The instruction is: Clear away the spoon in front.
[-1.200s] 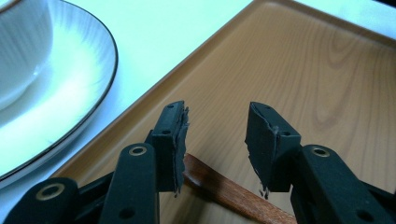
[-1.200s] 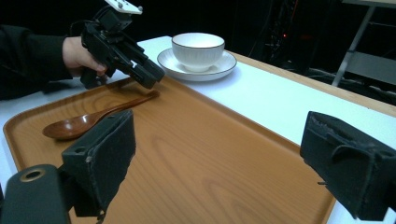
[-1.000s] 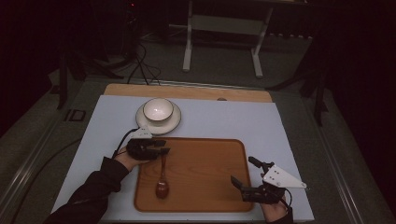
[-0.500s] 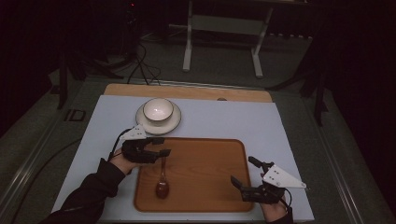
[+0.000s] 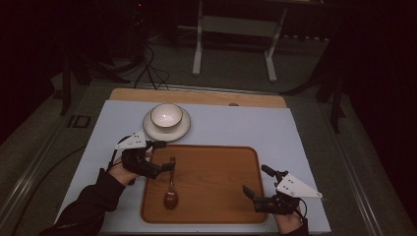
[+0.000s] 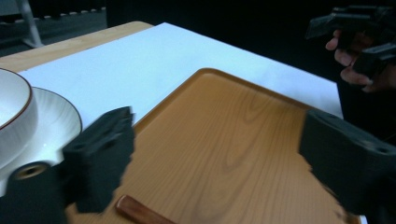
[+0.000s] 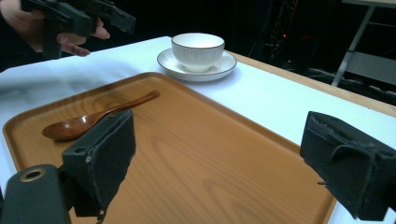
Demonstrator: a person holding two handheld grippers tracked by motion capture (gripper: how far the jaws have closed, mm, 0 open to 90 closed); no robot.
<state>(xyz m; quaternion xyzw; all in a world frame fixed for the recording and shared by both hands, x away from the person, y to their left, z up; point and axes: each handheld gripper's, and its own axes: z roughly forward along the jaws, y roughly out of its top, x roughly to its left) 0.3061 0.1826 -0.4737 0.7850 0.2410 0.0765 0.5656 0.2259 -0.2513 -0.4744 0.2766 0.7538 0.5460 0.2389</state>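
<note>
Two handheld grippers, both matte black plastic. Left gripper (image 5: 162, 156) topped with a pale grey three-cornered plate, thin black cable looping off the back. Right gripper (image 5: 255, 182) same deal: grey triangle plate on top, dark cable at the rear. Jaws up close: chunky black blocks faced with rough foam-like pads (image 7: 103, 154), edges a bit frayed on the right gripper's. Round brass-coloured screw hole (image 6: 29, 171) in the black body at the bottom left, in both gripper views. Dark long sleeve (image 5: 88, 206) on the left arm, dark cuff on the right.
</note>
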